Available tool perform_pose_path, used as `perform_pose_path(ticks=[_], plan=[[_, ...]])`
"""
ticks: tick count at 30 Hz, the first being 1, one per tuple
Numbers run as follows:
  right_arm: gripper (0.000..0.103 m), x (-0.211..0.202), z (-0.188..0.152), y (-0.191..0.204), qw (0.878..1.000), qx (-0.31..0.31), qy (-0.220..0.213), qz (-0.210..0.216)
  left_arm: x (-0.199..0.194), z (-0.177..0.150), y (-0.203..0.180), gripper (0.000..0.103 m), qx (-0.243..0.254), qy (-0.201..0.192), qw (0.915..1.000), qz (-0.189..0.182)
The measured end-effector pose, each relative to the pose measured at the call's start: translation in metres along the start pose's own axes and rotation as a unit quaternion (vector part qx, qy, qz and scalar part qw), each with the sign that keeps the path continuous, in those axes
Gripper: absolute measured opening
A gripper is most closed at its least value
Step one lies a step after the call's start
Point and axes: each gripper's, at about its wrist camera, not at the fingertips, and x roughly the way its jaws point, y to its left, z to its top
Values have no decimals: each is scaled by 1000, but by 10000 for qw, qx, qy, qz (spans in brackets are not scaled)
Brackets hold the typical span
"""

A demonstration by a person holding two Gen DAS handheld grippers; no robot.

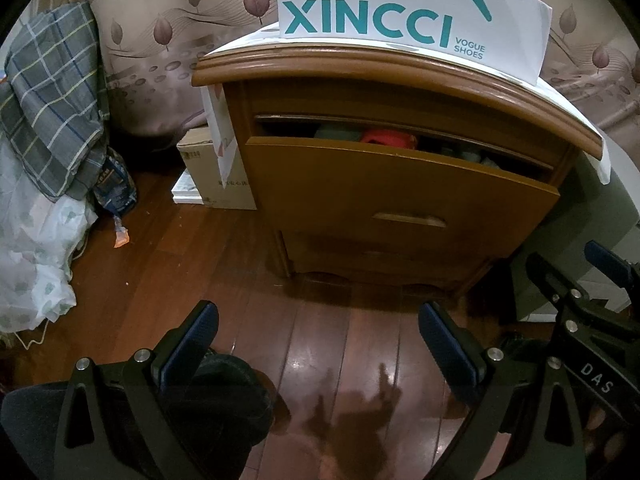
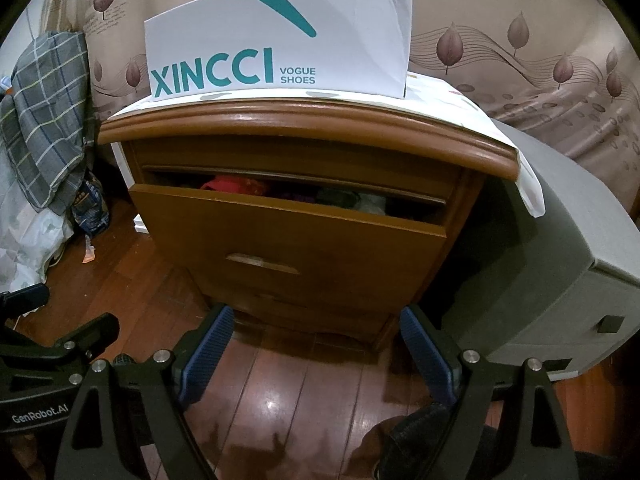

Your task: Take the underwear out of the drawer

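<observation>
Currently both my claws, left and right, gape empty; drawer barely ajar, so widen it before reaching for underwear

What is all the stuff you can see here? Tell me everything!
Nightstand: one, brown wood, middle.
Top drawer: one, brown, partly open.
Clothes: several, red, dark and pale, inside the drawer.
Shoe box: one, white with teal letters, on the nightstand.
Cloth: one, white, under the box.
Curtain: one, beige with leaves, behind.
Plaid fabric: one, grey, left.
Cardboard box: one, tan, left of the nightstand.
Grey unit: one, right of the nightstand.
Floor: dark wood boards.
Left gripper: black with blue pads, open.
Right gripper: same, open.
</observation>
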Motion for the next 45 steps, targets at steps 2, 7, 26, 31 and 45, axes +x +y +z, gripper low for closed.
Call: perform_pose_path(ticks=[2,7,26,31,45], plan=[[88,0,0,0,10000,5,8,6,0,1,0,99,-4,3,10000,-17],[88,0,0,0,10000,-3,5,0,0,1,0,99,-2,3,10000,5],[88,2,-1,-1,10000,19,36,15,0,1,1,99,5,55,10000,-29],[88,2,-2,-5,10000,76,45,0,-2,6,9,99,-320,77,9990,-309],[88,1,2,-40,9967,781,191,59,57,52,67,99,-3045,249,9403,-1497]])
